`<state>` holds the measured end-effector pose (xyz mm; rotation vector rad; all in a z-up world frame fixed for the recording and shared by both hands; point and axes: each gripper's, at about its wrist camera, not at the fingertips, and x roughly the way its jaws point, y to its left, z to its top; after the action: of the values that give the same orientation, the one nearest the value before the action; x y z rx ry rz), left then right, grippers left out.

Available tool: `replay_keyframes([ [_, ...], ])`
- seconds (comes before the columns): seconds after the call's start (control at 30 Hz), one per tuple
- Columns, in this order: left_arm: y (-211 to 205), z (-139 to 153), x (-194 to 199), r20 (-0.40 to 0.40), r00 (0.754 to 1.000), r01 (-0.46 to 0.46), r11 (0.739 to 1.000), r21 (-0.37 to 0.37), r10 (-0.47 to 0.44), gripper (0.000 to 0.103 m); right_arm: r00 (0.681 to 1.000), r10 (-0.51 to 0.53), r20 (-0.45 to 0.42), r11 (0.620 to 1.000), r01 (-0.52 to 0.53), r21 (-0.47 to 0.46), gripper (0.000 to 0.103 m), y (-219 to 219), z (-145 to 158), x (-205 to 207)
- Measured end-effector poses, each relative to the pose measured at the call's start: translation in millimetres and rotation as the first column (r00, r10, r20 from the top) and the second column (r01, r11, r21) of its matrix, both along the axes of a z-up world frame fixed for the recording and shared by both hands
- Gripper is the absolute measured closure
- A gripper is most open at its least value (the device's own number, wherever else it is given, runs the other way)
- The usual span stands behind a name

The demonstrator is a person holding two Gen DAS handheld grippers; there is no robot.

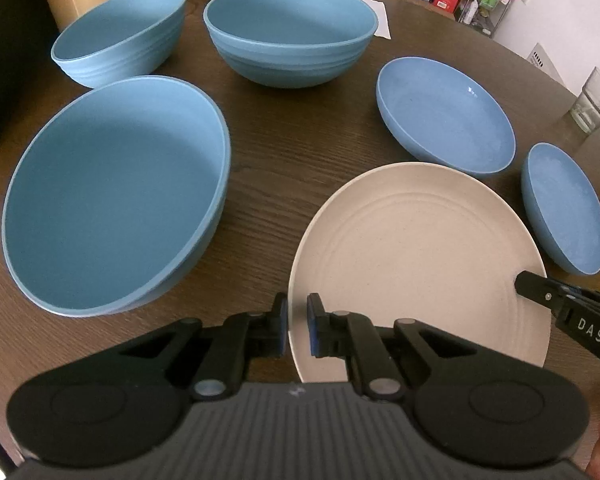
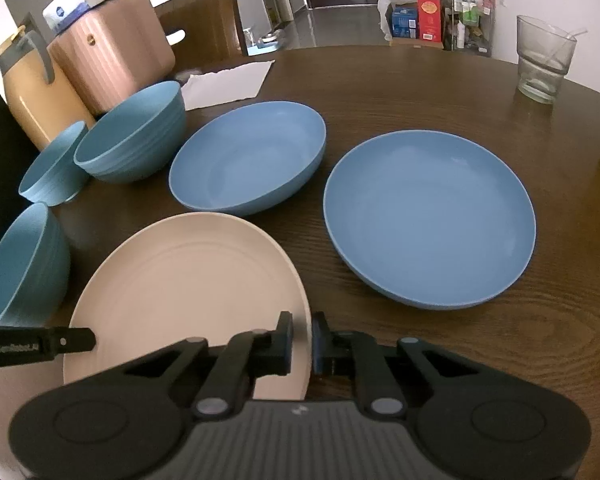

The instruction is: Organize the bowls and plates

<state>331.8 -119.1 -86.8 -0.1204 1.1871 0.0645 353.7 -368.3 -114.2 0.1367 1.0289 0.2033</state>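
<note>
Both tongs are clamping the same cream plate (image 1: 416,256): the left tongs (image 1: 297,330) are pinching its left rim between blue pads, and the right tongs (image 2: 301,342) are gripping the opposite rim, with the plate edge sitting squarely between each pair of fingers. The plate, ridged with concentric rings, is sitting low over the dark wood-grain desk (image 1: 288,152); whether it is touching the surface I cannot tell. In the left wrist view the right tongs' finger is showing white letters "DAS"; in the right wrist view the left tongs' finger is carrying a faint word beginning "Gen", otherwise too blurred to read.

Around the plate, three deep blue bowls (image 1: 112,196) are standing to its left, and two shallow blue plates (image 2: 430,218) are lying to its right and beyond it, all apart from one another. Farther out, a clear glass (image 2: 544,60) is standing near the desk's far right edge, a white paper sheet (image 2: 228,84) is lying toward the back, and a ribbed pink container (image 2: 112,48) and a yellow jug (image 2: 40,92) are standing at the left. Behind the desk, a wire rack with red and blue boxes (image 2: 420,18) is standing by a white wall.
</note>
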Motion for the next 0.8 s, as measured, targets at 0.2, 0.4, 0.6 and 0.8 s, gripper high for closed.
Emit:
replay_keyframes([
  [0.2, -0.8, 1.0, -3.0, 0.011, 1.000, 0.007, 1.000, 0.009, -0.007, 0.092, 1.000, -0.011, 0.012, 1.000, 0.011, 0.006, 0.094, 0.1, 1.6, -3.7],
  [0.4, -1.9, 6.1, -6.1, 0.021, 1.000, 0.008, 1.000, 0.014, -0.008, 0.092, 1.000, -0.011, 0.023, 1.000, 0.011, 0.000, 0.094, 1.2, 7.8, -10.0],
  [0.6, -0.8, 11.8, -10.6, 0.030, 1.000, 0.008, 1.000, 0.010, -0.008, 0.092, 0.999, -0.012, 0.032, 1.000, 0.012, -0.007, 0.094, 3.8, 15.1, -17.2],
  [0.8, 3.9, 19.3, -18.9, 0.041, 0.999, 0.005, 1.000, -0.001, -0.005, 0.092, 0.999, -0.008, 0.043, 1.000, 0.008, -0.012, 0.094, 9.4, 24.3, -29.4],
])
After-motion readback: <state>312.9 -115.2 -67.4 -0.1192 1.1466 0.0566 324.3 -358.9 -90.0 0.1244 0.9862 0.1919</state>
